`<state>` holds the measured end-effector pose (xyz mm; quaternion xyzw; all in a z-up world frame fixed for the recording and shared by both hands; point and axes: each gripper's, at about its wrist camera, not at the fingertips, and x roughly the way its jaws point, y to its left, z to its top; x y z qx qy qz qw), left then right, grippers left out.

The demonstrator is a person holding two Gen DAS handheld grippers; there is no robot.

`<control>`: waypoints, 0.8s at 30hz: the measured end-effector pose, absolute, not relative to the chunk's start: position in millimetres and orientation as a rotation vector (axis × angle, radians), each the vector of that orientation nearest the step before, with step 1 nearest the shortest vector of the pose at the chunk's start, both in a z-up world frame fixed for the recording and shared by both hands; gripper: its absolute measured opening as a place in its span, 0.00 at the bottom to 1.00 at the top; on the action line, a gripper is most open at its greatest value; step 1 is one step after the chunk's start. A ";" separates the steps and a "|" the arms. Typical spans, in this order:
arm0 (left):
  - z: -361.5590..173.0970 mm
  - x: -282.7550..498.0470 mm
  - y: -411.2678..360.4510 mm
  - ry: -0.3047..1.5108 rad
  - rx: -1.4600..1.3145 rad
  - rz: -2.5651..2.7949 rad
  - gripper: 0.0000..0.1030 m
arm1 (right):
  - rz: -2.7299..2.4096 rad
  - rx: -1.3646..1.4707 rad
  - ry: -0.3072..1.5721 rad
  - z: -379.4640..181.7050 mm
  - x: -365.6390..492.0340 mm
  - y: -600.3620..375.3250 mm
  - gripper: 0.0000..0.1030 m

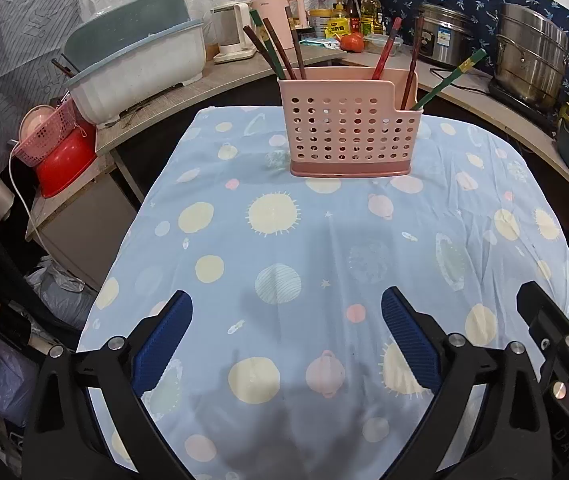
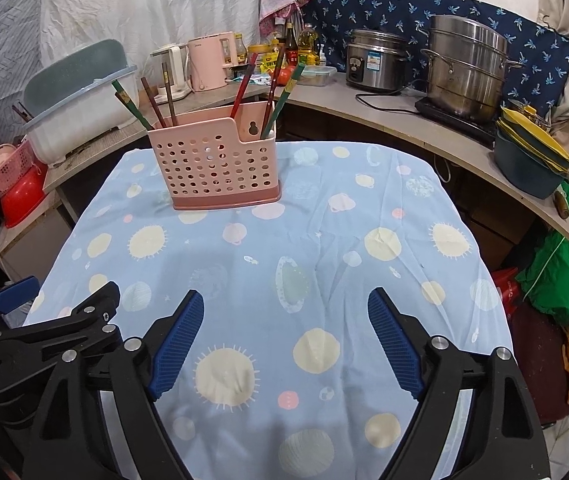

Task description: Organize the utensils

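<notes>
A pink perforated utensil holder (image 1: 350, 128) stands at the far end of the table with the light blue patterned cloth (image 1: 324, 240). Several chopsticks (image 1: 280, 52) stand in its left part, and a red, a brown and a green one (image 1: 450, 78) lean in its right part. It also shows in the right wrist view (image 2: 216, 164) with chopsticks (image 2: 156, 100) in both parts. My left gripper (image 1: 286, 304) is open and empty, low over the near table. My right gripper (image 2: 286, 300) is open and empty beside it; the left gripper shows at its left (image 2: 56, 320).
A counter behind holds a white dish tub (image 1: 136, 64), kettles (image 1: 236, 32), bottles, a rice cooker (image 2: 376, 60) and a steel steamer pot (image 2: 468, 64). Stacked bowls (image 2: 528, 152) sit at the right. A red basin (image 1: 64, 164) and a pink basket sit at the left.
</notes>
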<state>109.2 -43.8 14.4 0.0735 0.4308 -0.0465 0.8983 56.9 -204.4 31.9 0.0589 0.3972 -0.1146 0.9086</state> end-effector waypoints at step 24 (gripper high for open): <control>9.6 112.4 -39.3 0.896 0.165 -0.070 0.93 | -0.269 0.123 0.836 23.0 59.2 -207.8 0.91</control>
